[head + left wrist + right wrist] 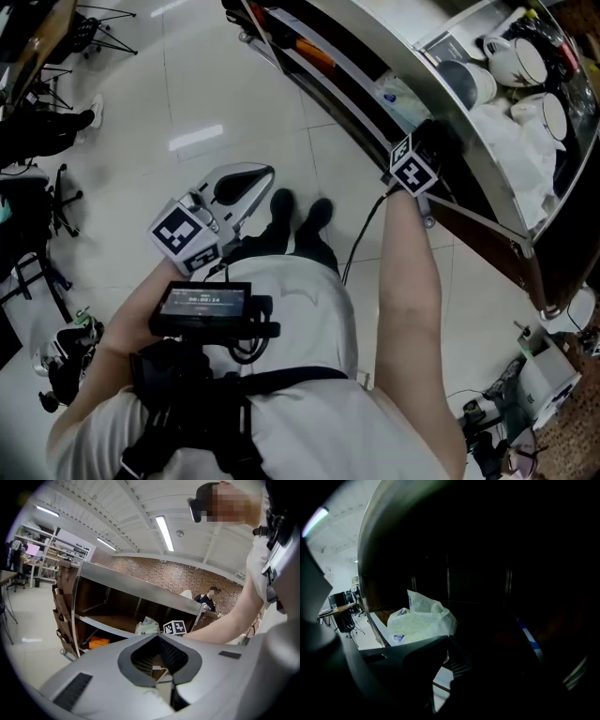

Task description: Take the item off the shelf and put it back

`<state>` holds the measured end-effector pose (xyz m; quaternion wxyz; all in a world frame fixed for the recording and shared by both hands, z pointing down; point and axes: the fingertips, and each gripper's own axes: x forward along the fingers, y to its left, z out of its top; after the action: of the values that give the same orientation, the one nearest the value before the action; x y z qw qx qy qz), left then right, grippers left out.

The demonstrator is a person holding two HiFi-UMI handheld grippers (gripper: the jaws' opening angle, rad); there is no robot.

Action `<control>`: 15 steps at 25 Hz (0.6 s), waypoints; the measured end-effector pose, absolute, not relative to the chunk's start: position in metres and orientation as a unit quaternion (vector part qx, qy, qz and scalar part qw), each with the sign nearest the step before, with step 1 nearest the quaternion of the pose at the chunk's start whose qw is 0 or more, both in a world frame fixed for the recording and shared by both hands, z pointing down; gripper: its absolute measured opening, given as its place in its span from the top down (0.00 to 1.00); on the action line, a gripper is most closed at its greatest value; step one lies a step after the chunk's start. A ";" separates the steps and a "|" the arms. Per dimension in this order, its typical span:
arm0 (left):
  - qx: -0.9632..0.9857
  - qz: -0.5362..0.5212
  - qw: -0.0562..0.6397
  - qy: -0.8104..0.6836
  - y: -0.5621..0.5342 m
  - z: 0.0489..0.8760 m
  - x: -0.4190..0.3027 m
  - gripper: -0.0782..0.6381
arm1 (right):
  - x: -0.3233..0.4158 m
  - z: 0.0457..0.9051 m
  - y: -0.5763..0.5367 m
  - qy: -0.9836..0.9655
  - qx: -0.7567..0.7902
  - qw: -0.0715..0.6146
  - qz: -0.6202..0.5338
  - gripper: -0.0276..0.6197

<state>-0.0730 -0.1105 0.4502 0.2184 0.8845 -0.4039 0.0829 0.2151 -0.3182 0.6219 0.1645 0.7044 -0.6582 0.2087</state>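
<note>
A white-and-green plastic bag (423, 618) lies on the middle level of a metal shelf rack (469, 122); it also shows in the head view (398, 97) and the left gripper view (147, 626). My right gripper (447, 639) reaches into the dark shelf bay with its jaws together, tips at the bag's lower right edge. Whether they pinch the plastic is hidden in shadow. In the head view its marker cube (412, 169) sits at the shelf's front. My left gripper (159, 637) is held back near my body (248, 183), shut with nothing in it, pointing toward the rack.
White cups and bowls (520, 61) fill the rack's top level. An orange item (99, 642) lies on the lowest level. Stands and gear (56, 202) crowd the floor at left, and more equipment (534, 375) at lower right. Another person (208, 599) sits beyond the rack.
</note>
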 end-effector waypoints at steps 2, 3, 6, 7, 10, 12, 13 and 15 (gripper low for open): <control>0.883 0.084 0.220 -0.407 -0.110 0.451 -0.074 0.88 | 0.217 0.627 -0.318 -0.659 0.701 0.172 0.210 0.93; 0.883 0.084 0.219 -0.407 -0.110 0.451 -0.074 0.88 | 0.217 0.628 -0.318 -0.662 0.698 0.175 0.211 0.91; 0.884 0.084 0.216 -0.407 -0.110 0.448 -0.072 0.88 | 0.215 0.630 -0.318 -0.670 0.689 0.182 0.209 0.81; 0.884 0.083 0.215 -0.406 -0.111 0.448 -0.071 0.88 | 0.216 0.630 -0.318 -0.672 0.687 0.182 0.208 0.80; 0.885 0.082 0.216 -0.405 -0.110 0.447 -0.069 0.88 | 0.219 0.626 -0.314 -0.676 0.686 0.173 0.207 0.73; 0.885 0.081 0.218 -0.404 -0.109 0.446 -0.070 0.88 | 0.222 0.623 -0.307 -0.675 0.687 0.169 0.207 0.73; 0.885 0.081 0.218 -0.404 -0.108 0.445 -0.071 0.88 | 0.224 0.621 -0.302 -0.676 0.688 0.166 0.207 0.73; 0.885 0.080 0.218 -0.403 -0.109 0.444 -0.072 0.88 | 0.225 0.614 -0.292 -0.680 0.685 0.157 0.209 0.73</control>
<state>-0.0718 -0.1088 0.4437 0.2184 0.8854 -0.4025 0.0798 0.2250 -0.2924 0.6137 0.1569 0.6848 -0.6804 0.2087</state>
